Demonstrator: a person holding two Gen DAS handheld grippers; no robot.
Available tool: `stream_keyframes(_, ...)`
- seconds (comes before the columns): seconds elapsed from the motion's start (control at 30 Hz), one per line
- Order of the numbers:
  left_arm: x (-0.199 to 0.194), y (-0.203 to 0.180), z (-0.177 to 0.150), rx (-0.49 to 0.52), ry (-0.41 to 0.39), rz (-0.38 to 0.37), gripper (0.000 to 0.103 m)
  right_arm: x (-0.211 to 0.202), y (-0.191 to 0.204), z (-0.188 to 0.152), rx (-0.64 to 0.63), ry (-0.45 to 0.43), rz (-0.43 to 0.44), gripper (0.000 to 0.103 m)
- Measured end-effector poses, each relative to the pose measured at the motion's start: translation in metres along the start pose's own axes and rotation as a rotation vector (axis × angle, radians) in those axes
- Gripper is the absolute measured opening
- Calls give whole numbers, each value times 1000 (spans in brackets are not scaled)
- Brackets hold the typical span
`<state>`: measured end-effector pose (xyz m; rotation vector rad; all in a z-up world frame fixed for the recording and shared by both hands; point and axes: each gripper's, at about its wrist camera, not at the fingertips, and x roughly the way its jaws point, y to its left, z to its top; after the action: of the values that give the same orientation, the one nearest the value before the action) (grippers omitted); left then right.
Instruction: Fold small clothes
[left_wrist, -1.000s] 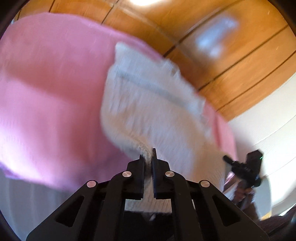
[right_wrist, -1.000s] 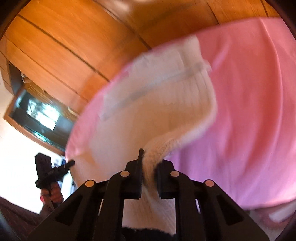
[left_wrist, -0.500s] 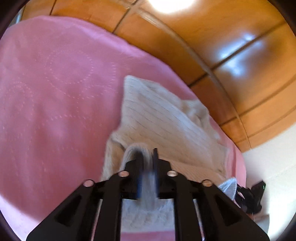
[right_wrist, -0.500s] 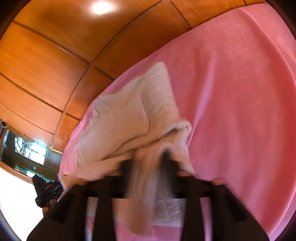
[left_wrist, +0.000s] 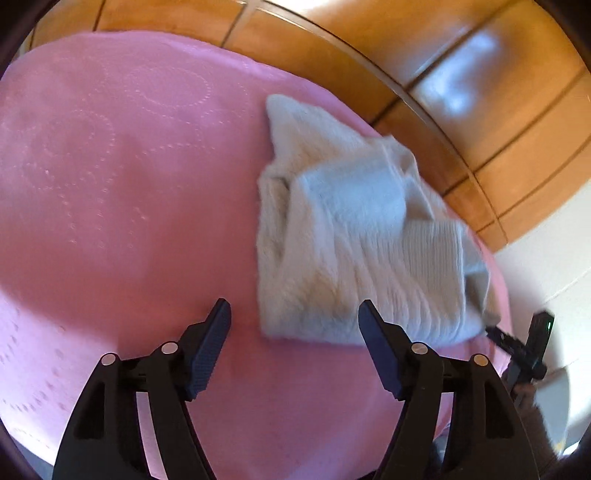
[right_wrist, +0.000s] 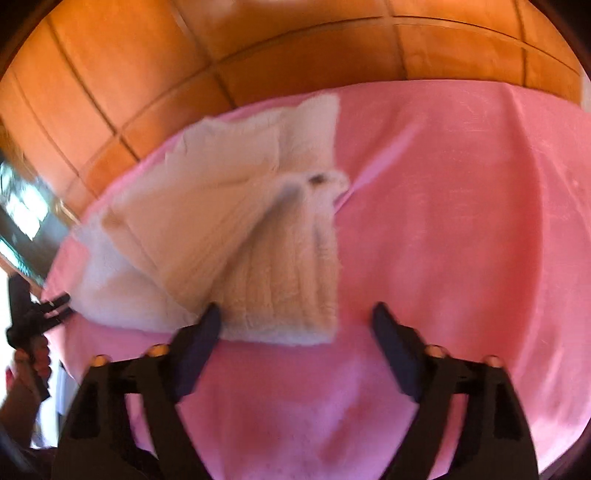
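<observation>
Released: knit garment (left_wrist: 354, 240) dropped onto pink cloth (left_wrist: 129, 203) | left tongs (left_wrist: 293, 317), right tongs (right_wrist: 295, 321): opening, empty

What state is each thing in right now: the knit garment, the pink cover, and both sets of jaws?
White knit garment: lying on the cover, loosely folded over itself, rumpled, held by neither gripper.
Pink cover: spread out under the garment.
Left gripper: jaws opening, gripping nothing; the garment's near edge lies beyond them.
Right gripper: jaws opening, gripping nothing; the garment's near edge lies beyond them.
</observation>
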<state>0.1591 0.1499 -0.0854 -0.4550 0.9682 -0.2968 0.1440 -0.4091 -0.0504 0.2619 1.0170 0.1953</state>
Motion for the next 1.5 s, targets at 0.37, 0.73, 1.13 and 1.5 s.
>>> stream_keyframes(0.37, -11, -19, -19, 31, 13, -2, 12, -34, 25, -5, 63, -45, 120, 15)
stream_keyframes(0.73, -65, -5, -83, -30, 62, 7, 13, -75, 22, -67, 109, 29, 134, 15)
stream_keyframes(1.13, -63, -54, -30, 178, -102, 169, 44, -66, 90, -66, -512, -21, -286, 64)
stream_keyframes(1.5, 13, -61, 6, 247, 9, 121, 7, -28, 104, -38, -641, -19, -164, 8)
